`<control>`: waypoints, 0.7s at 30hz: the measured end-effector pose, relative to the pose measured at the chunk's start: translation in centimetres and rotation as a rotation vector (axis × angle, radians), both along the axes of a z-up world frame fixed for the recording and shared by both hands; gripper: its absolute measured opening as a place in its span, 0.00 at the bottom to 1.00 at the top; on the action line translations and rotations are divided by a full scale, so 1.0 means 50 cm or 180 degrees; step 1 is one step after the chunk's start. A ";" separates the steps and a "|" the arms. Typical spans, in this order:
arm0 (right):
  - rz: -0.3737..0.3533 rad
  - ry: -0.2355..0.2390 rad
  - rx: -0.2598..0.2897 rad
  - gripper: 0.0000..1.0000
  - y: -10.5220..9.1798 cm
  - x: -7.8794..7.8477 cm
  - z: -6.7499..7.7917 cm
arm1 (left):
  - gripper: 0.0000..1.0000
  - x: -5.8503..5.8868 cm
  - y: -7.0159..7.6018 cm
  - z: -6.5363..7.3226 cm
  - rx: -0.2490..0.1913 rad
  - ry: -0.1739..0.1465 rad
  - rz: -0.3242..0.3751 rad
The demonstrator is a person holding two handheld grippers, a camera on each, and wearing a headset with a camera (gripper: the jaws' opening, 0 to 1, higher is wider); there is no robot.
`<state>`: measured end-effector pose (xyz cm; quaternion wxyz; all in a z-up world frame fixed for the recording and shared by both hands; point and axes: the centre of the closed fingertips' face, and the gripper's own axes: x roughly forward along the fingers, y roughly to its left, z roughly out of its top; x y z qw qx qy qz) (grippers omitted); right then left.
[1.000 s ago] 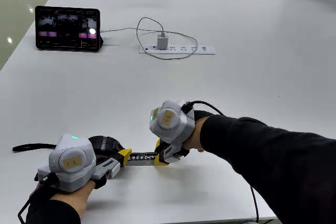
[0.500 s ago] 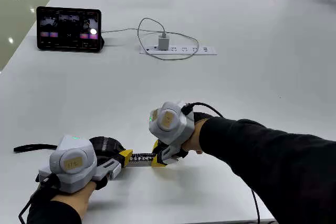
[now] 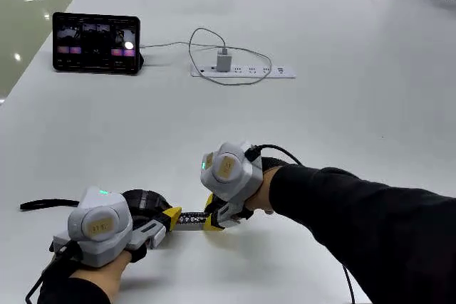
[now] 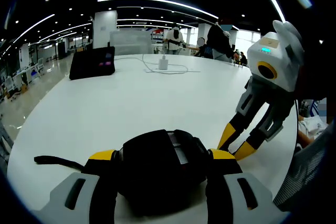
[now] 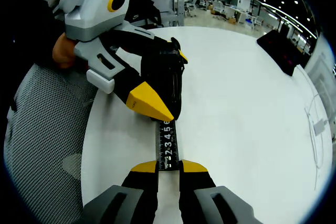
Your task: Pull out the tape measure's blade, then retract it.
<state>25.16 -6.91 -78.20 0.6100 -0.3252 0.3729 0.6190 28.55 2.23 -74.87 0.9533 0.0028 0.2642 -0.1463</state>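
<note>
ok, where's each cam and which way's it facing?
Head view: on the headset, facing forward and down at the white table; left gripper, right gripper, dark sleeve show.
Left gripper view: on that gripper, facing along its jaws over the round black tape measure case toward the right gripper.
Right gripper view: on that gripper, facing along its jaws and the narrow numbered blade to that case.
Shared: both gripper views see the case.

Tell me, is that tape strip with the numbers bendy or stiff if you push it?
Probably stiff here: the blade lies straight over the short stretch between the right gripper and the case. It looks thin and flat, so a sideways push would likely bend it.
</note>
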 end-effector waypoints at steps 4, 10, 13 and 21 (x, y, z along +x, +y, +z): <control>-0.0009 0.0012 0.0027 0.11 0.004 0.001 0.000 | 0.64 0.000 0.000 0.001 -0.0003 0.0000 0.0002; -0.0002 0.0004 0.0055 0.11 0.011 0.000 0.001 | 0.64 0.000 0.000 0.001 -0.0005 -0.0002 0.0002; -0.0011 0.0012 0.0074 0.11 0.014 0.000 0.001 | 0.64 0.000 0.000 0.001 -0.0008 -0.0001 0.0003; -0.0008 0.0014 0.0105 0.11 0.022 -0.001 0.001 | 0.64 0.000 0.000 0.000 -0.0017 0.0002 0.0005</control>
